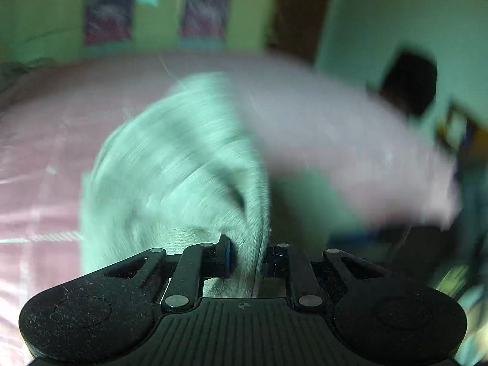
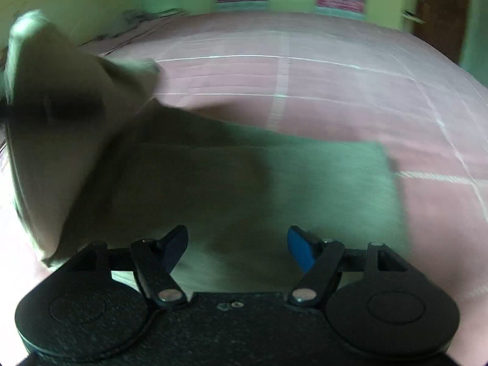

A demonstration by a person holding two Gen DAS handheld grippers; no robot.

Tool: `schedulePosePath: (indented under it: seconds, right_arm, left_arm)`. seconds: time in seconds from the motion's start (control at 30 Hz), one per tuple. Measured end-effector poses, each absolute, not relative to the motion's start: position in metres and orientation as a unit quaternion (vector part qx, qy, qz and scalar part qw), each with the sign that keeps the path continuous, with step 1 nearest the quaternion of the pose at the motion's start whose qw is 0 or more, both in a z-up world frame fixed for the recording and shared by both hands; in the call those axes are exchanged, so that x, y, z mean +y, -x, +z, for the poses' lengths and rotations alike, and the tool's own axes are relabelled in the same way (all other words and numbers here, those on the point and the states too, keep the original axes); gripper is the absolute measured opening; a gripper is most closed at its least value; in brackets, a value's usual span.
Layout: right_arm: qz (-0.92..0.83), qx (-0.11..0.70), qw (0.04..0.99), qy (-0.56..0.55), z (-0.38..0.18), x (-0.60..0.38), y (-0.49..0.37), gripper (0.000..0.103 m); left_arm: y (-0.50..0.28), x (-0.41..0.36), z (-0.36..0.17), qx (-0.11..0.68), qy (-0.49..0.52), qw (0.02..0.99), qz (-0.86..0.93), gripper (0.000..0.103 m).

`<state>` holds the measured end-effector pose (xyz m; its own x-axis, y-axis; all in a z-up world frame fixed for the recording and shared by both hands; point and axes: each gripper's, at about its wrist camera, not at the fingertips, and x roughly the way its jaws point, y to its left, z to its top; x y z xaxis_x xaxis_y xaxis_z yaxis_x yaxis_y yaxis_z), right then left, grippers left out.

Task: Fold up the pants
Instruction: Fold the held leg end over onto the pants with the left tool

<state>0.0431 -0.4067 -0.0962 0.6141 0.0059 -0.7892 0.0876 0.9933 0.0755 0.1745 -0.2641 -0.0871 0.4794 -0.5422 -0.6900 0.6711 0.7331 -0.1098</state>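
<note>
The pale grey-green pants (image 1: 170, 164) hang blurred from my left gripper (image 1: 247, 256), which is shut on a bunch of their fabric and holds it lifted above the bed. In the right wrist view the pants (image 2: 320, 189) lie partly flat on the pink bedspread, with their left part (image 2: 61, 116) raised and folded up in the air. My right gripper (image 2: 238, 247) is open and empty just above the flat part of the pants, its blue pads (image 2: 300, 250) spread wide.
A pink checked bedspread (image 2: 335, 76) covers the bed under the pants. Green walls with two dark posters (image 1: 204, 12) stand behind the bed. A brown door (image 1: 299, 9) and a dark object (image 1: 408, 82) are at the right.
</note>
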Motion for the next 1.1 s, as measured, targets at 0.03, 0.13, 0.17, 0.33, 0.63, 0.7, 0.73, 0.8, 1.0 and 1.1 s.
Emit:
schedulePosePath:
  seconds: [0.03,0.13,0.17,0.33,0.63,0.7,0.73,0.8,1.0,1.1]
  right_arm:
    - [-0.028,0.440,0.895,-0.065,-0.095,-0.418,-0.038,0.073]
    - [-0.039,0.439,0.893,-0.090,-0.090,-0.448,-0.022,0.076]
    - [-0.039,0.436,0.894,-0.099,-0.088,-0.457,-0.016,0.076]
    - [-0.023,0.426,0.894,-0.136,-0.083,-0.474,-0.004,0.078]
    - [0.009,0.426,0.883,-0.197,-0.082,-0.481,-0.007,0.084]
    - [0.015,0.429,0.877,-0.215,-0.084,-0.479,-0.010,0.084]
    - [0.015,0.431,0.874,-0.223,-0.085,-0.479,-0.013,0.084]
    - [0.010,0.439,0.866,-0.238,-0.088,-0.478,-0.022,0.085]
    - [-0.014,0.438,0.856,-0.275,-0.094,-0.475,-0.043,0.054]
    - [-0.021,0.430,0.865,-0.259,-0.092,-0.468,-0.042,0.049]
  left_arm:
    - [-0.169,-0.276,-0.096,0.379,-0.114,0.849,-0.350,0.019]
    - [-0.154,-0.298,-0.098,0.371,-0.159,0.847,-0.345,0.028]
    - [-0.150,-0.303,-0.093,0.368,-0.163,0.848,-0.346,0.029]
    - [-0.125,-0.264,-0.081,0.385,-0.088,0.852,-0.344,0.029]
    - [-0.129,-0.199,-0.097,0.424,0.017,0.876,-0.228,0.030]
    - [-0.134,-0.197,-0.118,0.452,0.014,0.866,-0.212,0.030]
    - [-0.132,-0.196,-0.123,0.449,0.017,0.868,-0.212,0.030]
    - [-0.130,-0.197,-0.128,0.443,0.027,0.872,-0.205,0.030]
    - [-0.130,-0.209,-0.134,0.427,0.011,0.881,-0.204,0.030]
    - [-0.125,-0.204,-0.124,0.414,0.006,0.886,-0.208,0.030]
